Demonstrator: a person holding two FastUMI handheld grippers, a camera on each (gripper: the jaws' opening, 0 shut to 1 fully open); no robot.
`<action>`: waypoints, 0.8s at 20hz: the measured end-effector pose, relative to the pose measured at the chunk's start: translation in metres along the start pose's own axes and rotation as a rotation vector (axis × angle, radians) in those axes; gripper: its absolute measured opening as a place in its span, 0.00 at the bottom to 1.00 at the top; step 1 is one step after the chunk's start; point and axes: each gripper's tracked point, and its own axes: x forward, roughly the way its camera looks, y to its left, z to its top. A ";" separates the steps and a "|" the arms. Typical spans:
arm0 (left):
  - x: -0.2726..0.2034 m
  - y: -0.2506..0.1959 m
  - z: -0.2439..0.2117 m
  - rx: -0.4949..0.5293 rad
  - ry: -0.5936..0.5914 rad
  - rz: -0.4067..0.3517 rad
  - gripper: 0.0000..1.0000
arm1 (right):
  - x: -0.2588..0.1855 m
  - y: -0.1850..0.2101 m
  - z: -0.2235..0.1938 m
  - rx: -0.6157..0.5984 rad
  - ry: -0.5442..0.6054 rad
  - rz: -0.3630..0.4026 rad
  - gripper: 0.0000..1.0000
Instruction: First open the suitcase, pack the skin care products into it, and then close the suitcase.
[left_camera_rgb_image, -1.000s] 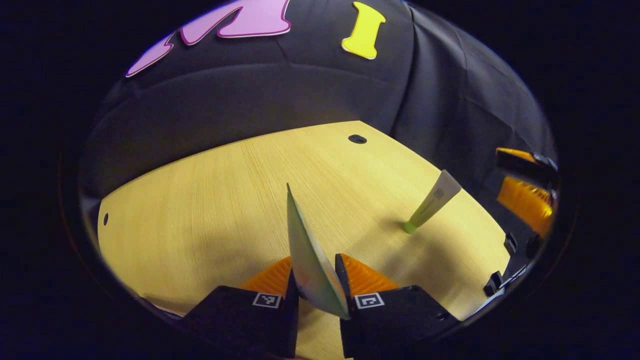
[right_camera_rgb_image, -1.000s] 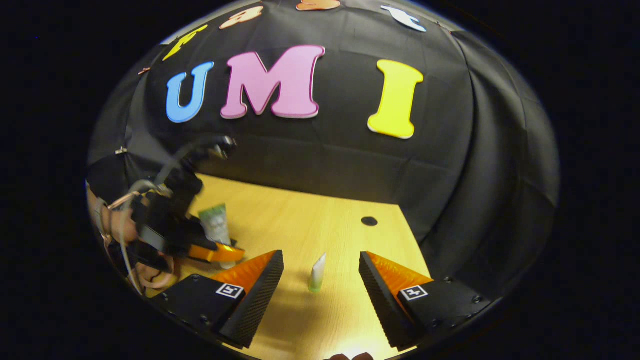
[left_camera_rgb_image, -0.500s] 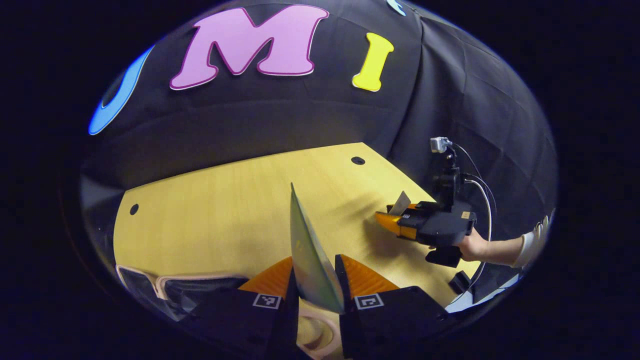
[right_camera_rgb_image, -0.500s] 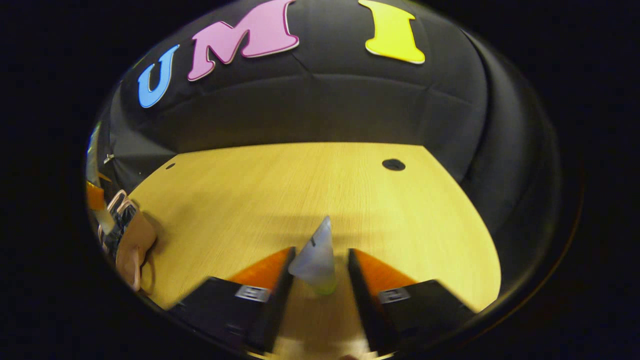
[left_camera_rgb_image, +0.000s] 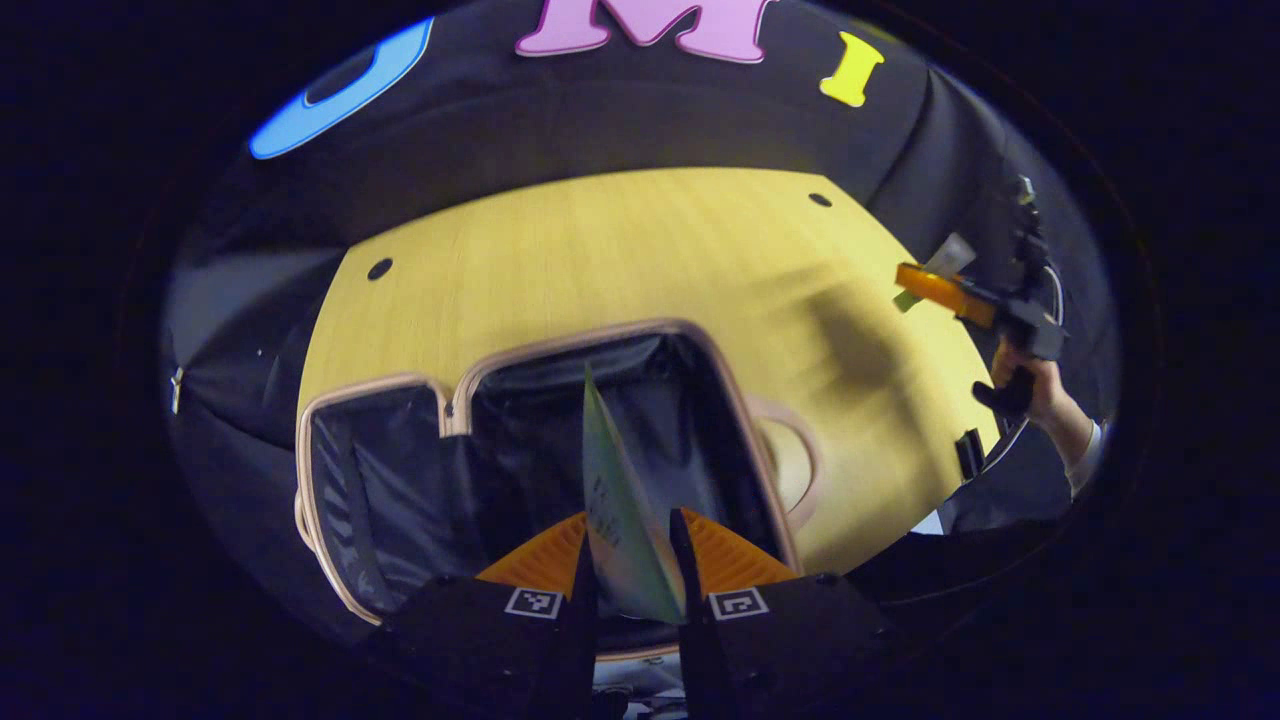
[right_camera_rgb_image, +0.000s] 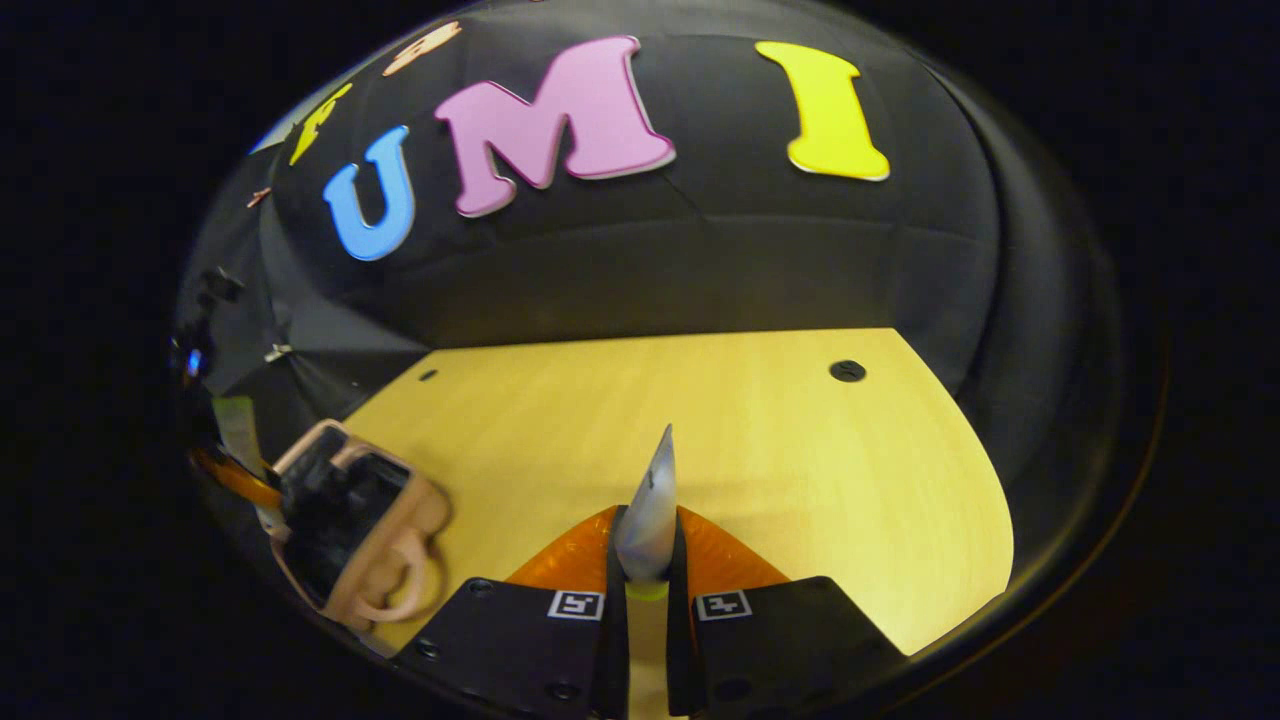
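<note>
The left hand-held gripper (left_camera_rgb_image: 628, 560) is pinching a flat green tube (left_camera_rgb_image: 612, 500) right over the open suitcase (left_camera_rgb_image: 520, 440) on the tabletop (left_camera_rgb_image: 620, 250) — its print is too blurry to read. The right hand-held gripper (right_camera_rgb_image: 645, 570) is clamped on a smaller pale tube (right_camera_rgb_image: 650, 515) with a green cap, above bare tabletop — no legible label.

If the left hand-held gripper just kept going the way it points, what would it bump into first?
Most likely the dark lining inside the open suitcase: the left hand-held gripper, holding a tube, aims into it. Depth is hard to judge.
</note>
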 end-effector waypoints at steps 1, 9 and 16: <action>0.013 0.011 -0.018 -0.026 0.092 -0.005 0.39 | -0.012 0.024 0.004 -0.029 -0.005 0.021 0.18; 0.085 0.033 -0.075 -0.189 0.327 -0.134 0.42 | -0.040 0.199 -0.043 0.114 0.159 0.142 0.18; 0.044 0.029 -0.034 -0.119 0.069 -0.181 0.99 | -0.012 0.270 -0.123 0.157 0.428 0.136 0.19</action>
